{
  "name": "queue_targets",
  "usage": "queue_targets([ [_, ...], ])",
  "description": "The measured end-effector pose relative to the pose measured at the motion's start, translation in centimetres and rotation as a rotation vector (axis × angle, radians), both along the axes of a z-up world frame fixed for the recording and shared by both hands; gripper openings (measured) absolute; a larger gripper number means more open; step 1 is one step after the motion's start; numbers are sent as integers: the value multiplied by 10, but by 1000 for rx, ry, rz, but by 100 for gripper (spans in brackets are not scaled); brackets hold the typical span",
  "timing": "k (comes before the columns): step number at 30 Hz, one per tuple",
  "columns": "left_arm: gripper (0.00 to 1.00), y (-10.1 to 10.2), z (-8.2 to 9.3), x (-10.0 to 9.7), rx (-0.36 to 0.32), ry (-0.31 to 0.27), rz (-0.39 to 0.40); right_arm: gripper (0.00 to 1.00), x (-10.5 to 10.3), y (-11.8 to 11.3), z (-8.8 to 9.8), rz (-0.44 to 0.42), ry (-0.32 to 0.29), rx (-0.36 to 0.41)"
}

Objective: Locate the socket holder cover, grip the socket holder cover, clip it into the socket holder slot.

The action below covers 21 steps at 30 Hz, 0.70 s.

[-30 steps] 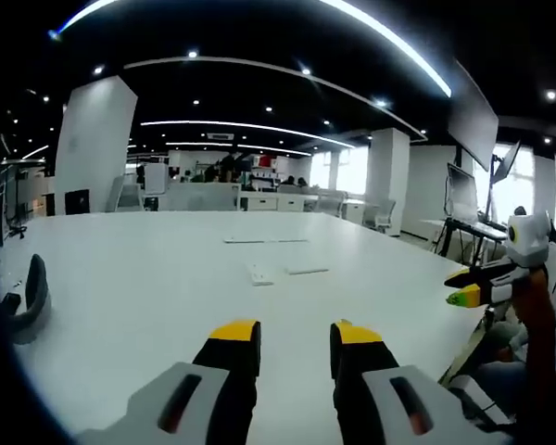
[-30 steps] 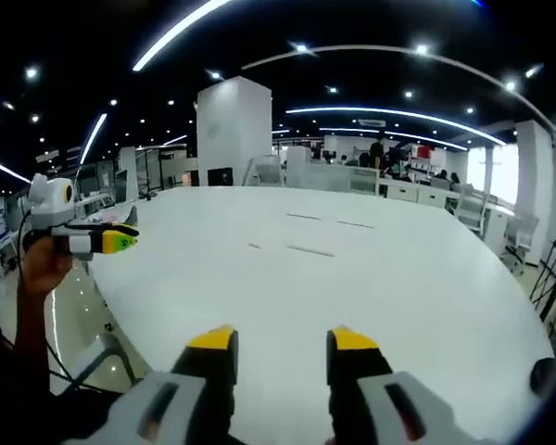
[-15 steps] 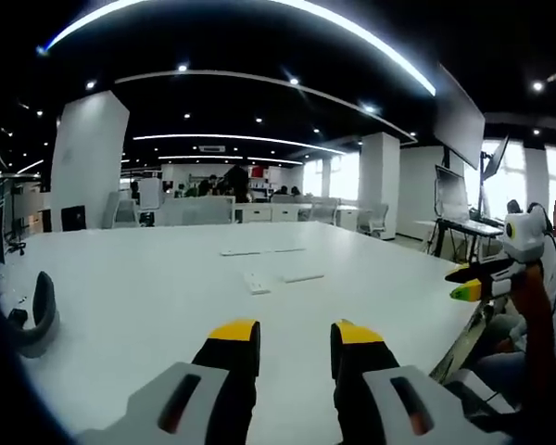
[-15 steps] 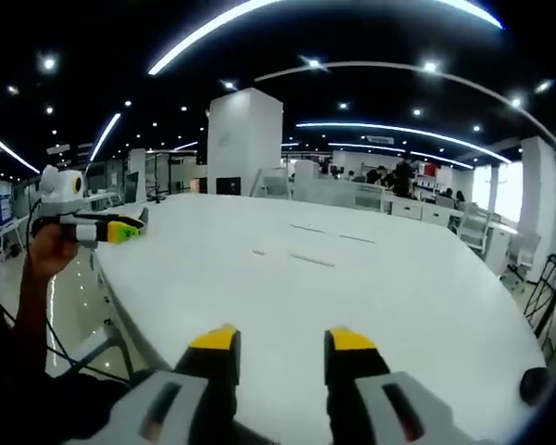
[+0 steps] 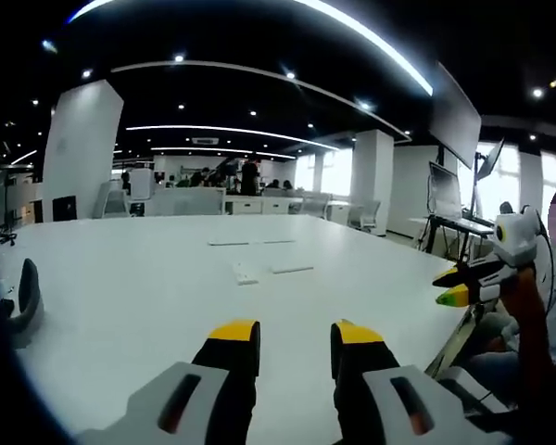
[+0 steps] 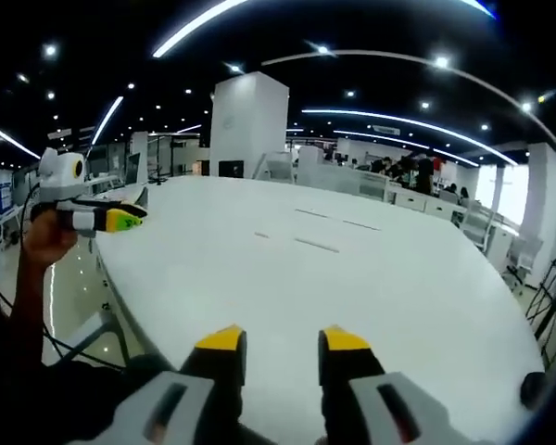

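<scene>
Searching the white bench (image 5: 130,297) for the socket holder cover, both grippers held apart and empty.
I am judging this the locate step: left gripper (image 5: 295,336) and right gripper (image 6: 276,339) need to travel toward the pale strips (image 5: 292,270) mid-bench, lying flat, long axes crosswise; which is the cover I cannot tell.

At the bottom centre of the right gripper view, the right gripper (image 6: 276,341) rises with its yellow-tipped jaws apart and nothing between them, over a broad white desk (image 6: 371,278). Small flat white pieces (image 6: 316,245) lie far off near the frame's centre, too small to identify. At the left, a hand (image 6: 44,239) holds the left gripper (image 6: 122,216).
</scene>
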State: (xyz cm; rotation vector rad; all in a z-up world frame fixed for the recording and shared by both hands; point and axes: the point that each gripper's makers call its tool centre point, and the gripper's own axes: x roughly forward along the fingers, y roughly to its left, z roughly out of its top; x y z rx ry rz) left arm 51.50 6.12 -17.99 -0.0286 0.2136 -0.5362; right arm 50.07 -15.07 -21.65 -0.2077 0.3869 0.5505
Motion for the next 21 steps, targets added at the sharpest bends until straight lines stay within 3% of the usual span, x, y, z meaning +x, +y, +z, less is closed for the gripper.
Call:
queue_targets([
  [8, 31, 3, 9, -5, 5, -39, 11, 32, -5, 0, -2, 19, -2, -8],
  [21, 31, -1, 4, -4, 0, -18, -3, 29, -2, 8, -11, 48, 7, -31],
])
